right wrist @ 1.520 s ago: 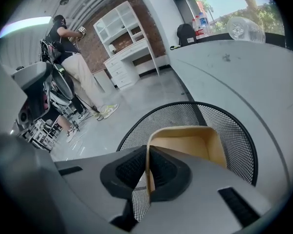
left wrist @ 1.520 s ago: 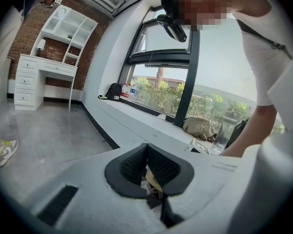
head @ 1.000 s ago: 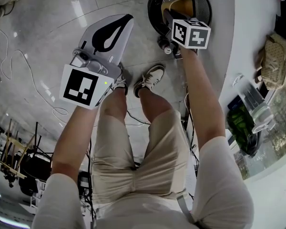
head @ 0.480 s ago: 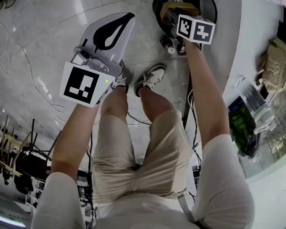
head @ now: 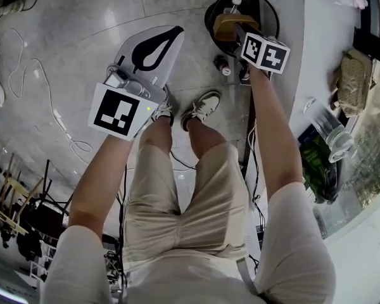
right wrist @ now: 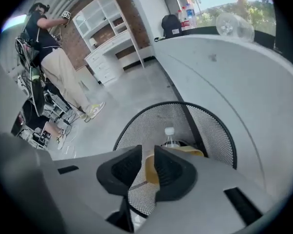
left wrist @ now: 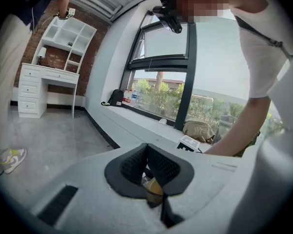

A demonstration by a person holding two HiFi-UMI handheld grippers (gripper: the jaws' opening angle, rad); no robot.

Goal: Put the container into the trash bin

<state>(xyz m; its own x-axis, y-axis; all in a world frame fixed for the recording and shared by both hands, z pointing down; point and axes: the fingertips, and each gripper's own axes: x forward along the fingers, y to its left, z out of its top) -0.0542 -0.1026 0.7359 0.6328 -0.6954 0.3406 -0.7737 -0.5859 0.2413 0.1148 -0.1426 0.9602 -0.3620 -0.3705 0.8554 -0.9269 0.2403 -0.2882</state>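
A black mesh trash bin [head: 269, 8] stands on the floor ahead of the person's feet. A brown paper container [head: 225, 25] lies in it beside a clear plastic bottle [head: 235, 2]. My right gripper [head: 235, 30] hangs over the bin's near rim, pointing steeply down. In the right gripper view its jaws [right wrist: 149, 165] stand apart, with the bin mesh [right wrist: 219, 130], the bottle [right wrist: 170, 135] and the container [right wrist: 191, 151] showing past them. Nothing is pressed between the pads. My left gripper [head: 170, 35] is held out over the floor to the left, shut and empty [left wrist: 147, 167].
A small dark object [head: 225, 66] sits on the floor just before the bin. The person's shoes [head: 202, 104] are close behind it. A white ledge at the right carries a tan bag [head: 348, 84] and a clear bottle [head: 330, 129]. Cables [head: 50, 109] trail on the left floor.
The right jaws have opened off the brown container, which now lies in the bin. Both grippers have lifted a little.
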